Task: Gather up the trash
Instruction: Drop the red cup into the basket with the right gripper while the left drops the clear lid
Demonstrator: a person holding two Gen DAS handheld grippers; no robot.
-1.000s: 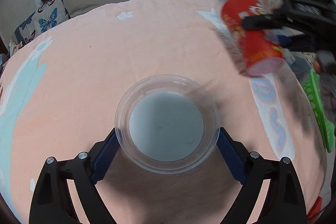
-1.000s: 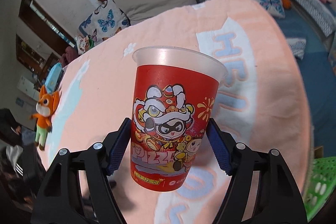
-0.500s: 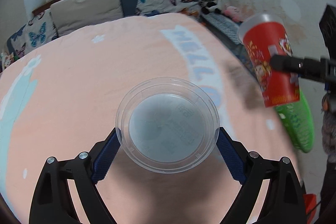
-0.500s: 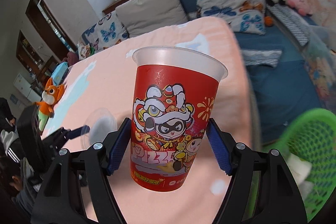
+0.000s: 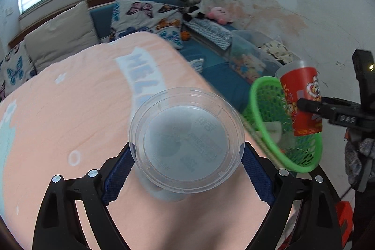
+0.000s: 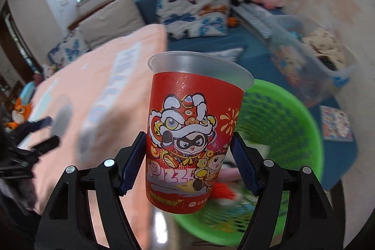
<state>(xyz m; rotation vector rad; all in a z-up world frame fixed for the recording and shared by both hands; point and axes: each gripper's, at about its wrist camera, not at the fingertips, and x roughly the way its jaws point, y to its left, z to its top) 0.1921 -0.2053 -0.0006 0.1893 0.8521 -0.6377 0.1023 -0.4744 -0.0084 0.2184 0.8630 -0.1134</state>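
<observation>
Right gripper (image 6: 188, 163) clamping the red cup (image 6: 194, 132) at mid-body, cup upright and hanging over the near-left part of the green basket (image 6: 293, 114). Left gripper (image 5: 186, 170) pinching the clear lid (image 5: 186, 141) across its rim, flat face toward the camera, over the right edge of the peach blanket (image 5: 70, 97) — basket (image 5: 260, 97) lying farther right.

Risks, as judged:
- Cup dropping onto the basket rim and bouncing to the floor, if let go this close to the near-left edge.
- Thin cup wall buckling and slipping under the ribbed blue pads (image 6: 131, 165) — slick printed surface, tapered shape.
- Lid popping out of the pads; only a narrow, springy plastic rim taking the squeeze.
- Grippers colliding if both heading for the basket together.

Materials: cup glossy, conical, frosted lip; lid round, translucent, ridged; basket rigid mesh plastic, some scraps already lying inside; blanket soft, fuzzy.
</observation>
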